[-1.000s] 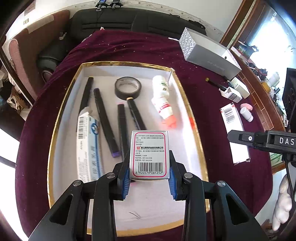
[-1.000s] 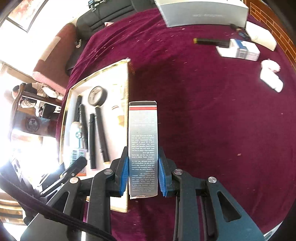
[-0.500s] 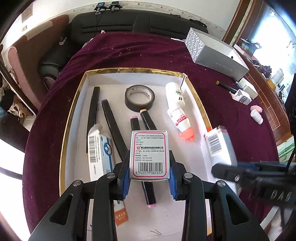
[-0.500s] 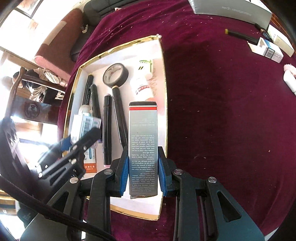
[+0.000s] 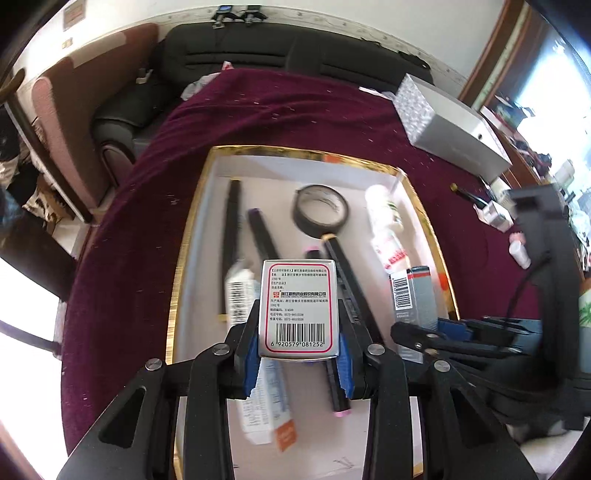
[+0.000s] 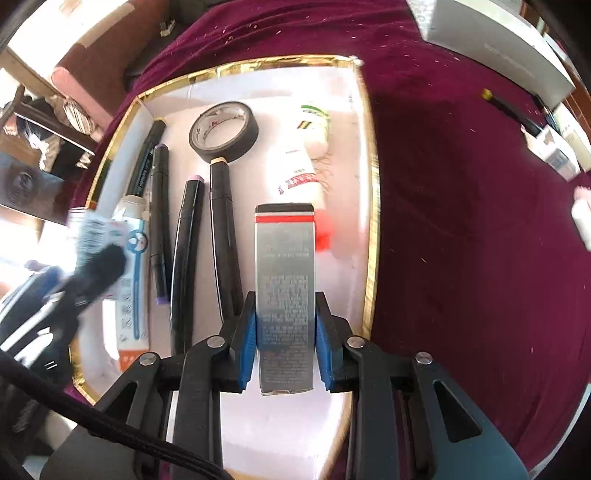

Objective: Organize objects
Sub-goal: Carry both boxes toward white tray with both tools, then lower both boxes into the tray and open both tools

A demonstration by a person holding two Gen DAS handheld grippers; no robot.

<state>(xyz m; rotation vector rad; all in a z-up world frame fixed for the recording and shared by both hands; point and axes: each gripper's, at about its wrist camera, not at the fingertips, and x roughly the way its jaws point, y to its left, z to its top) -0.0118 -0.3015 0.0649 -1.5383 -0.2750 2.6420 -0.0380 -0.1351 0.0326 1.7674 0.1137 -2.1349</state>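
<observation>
A dark maroon cloth [image 5: 303,110] covered the table, with pale specks scattered across it. Beyond the table's far edge stood a black sofa [image 5: 280,55] against a white wall [image 5: 332,18]. To the far left stood a padded chair [image 5: 62,122] with a brownish-pink back. At the far right, a wooden window frame [image 5: 484,62] bordered a bright window [image 5: 546,88]. In the right wrist view, a chair with a pink cushion [image 6: 74,85] stood at the far left, off the table.
</observation>
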